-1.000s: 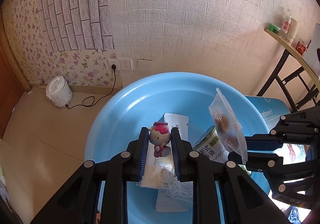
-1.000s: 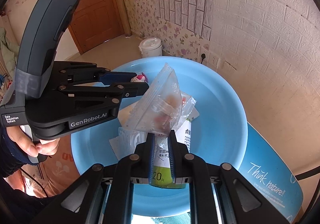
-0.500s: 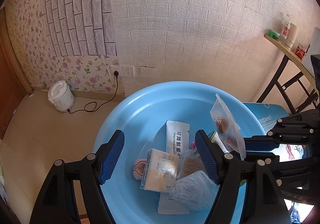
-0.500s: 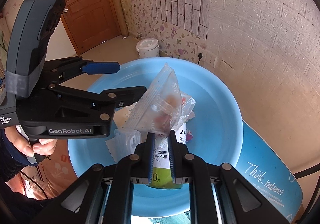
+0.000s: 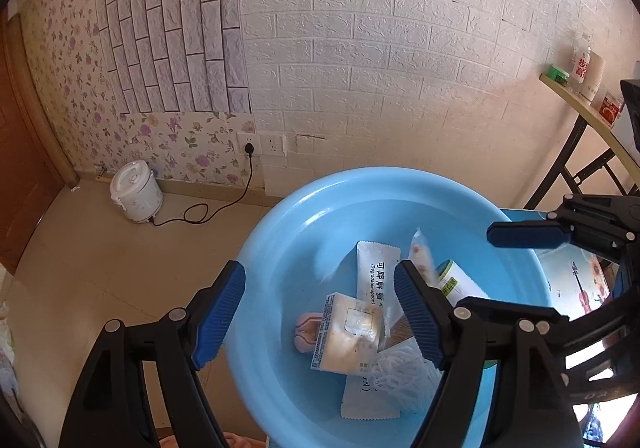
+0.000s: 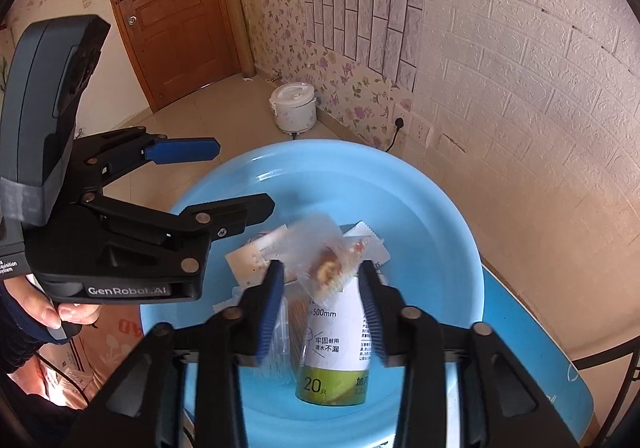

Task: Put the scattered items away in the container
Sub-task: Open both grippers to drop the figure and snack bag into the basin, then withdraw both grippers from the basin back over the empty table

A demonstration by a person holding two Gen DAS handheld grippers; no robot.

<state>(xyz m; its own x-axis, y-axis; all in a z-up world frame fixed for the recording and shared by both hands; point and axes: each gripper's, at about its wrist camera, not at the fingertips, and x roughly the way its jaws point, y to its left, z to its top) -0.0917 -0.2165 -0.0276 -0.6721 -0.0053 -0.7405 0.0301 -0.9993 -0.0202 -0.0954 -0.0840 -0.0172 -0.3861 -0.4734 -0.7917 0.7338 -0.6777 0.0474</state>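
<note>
A round blue basin [image 5: 288, 232] [image 6: 440, 215] holds several items: a white spoon packet [image 5: 376, 272], a wrapped white pack [image 5: 348, 336], a pink toy [image 5: 306, 332] and a green-and-white roll [image 6: 340, 352] [image 5: 450, 280]. A clear snack bag [image 6: 324, 260] [image 5: 420, 252] is blurred, loose in the air just above the roll, between my right gripper's fingers. My left gripper [image 5: 320, 312] [image 6: 236, 179] is open and empty above the basin. My right gripper [image 6: 322, 308] is open above the basin; its blue pad [image 5: 528, 236] shows in the left wrist view.
The basin rests on a blue table [image 6: 532, 348]. A white rice cooker [image 5: 136, 191] [image 6: 294, 107] stands on the floor by the wall, plugged in. A wooden door [image 6: 176, 7] is at the left. A shelf [image 5: 580, 103] with bottles is at the right.
My left gripper opened and the toy dropped into the basin. My right gripper then opened and let go of the snack bag, which is falling.
</note>
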